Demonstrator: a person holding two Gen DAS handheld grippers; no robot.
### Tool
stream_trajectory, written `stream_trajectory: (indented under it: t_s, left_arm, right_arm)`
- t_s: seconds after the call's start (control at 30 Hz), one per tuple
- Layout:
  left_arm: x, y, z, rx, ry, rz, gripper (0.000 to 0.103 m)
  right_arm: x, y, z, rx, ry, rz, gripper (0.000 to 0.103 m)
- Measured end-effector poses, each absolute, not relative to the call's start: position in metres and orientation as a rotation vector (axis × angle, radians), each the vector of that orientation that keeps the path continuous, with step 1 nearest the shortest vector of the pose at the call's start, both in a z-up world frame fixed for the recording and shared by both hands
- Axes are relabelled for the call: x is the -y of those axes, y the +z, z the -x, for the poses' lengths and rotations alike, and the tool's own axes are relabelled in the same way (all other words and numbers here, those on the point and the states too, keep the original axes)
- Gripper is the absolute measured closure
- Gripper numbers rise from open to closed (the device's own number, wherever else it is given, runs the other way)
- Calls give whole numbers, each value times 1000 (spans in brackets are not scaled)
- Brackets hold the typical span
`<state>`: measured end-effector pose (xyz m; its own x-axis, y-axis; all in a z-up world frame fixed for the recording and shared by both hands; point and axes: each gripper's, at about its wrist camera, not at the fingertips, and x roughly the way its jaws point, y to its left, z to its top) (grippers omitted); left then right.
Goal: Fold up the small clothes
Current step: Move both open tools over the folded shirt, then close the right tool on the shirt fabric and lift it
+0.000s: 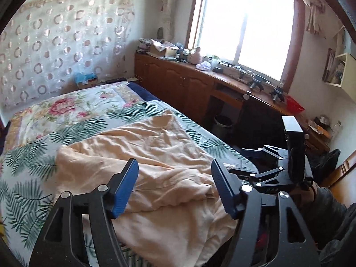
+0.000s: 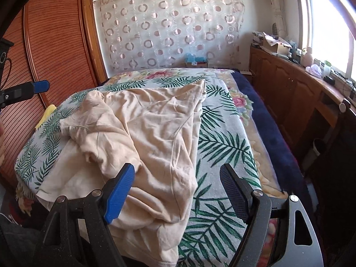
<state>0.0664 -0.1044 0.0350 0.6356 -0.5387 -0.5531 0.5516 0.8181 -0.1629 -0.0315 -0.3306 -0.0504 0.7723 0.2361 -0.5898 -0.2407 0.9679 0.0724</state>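
Note:
A crumpled peach garment (image 1: 155, 155) (image 2: 144, 133) lies spread over the leaf-patterned bed cover (image 1: 29, 162) (image 2: 222, 146). Its left side is bunched into folds and its near edge hangs toward the bed's front. My left gripper (image 1: 174, 189) hovers open above the garment's near part with nothing between its blue pads. My right gripper (image 2: 178, 193) is also open over the garment's near right edge, holding nothing. The left wrist view shows the right gripper (image 1: 247, 161) from the side at the bed's right. One blue fingertip (image 2: 41, 86) of the left gripper shows at the far left of the right wrist view.
A floral quilt (image 1: 66, 106) covers the far end of the bed. A cluttered wooden cabinet (image 1: 178, 82) runs under the window, with a waste bin (image 1: 222, 124) on the floor. A slatted wardrobe (image 2: 55, 44) stands left of the bed, and a yellow cloth (image 2: 47, 113) lies at its left edge.

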Motion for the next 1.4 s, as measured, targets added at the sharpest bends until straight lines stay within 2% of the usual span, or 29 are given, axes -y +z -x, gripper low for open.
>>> stream_trajectory:
  t_s: [0.6, 1.4]
  left_arm:
    - [-16, -1, -73, -629, -271, 81, 32]
    - [-86, -19, -62, -620, -122, 136, 32]
  right_arm:
    - [254, -37, -9, -601, 408, 131, 22]
    - [116, -33, -78, -653, 676, 289, 22]
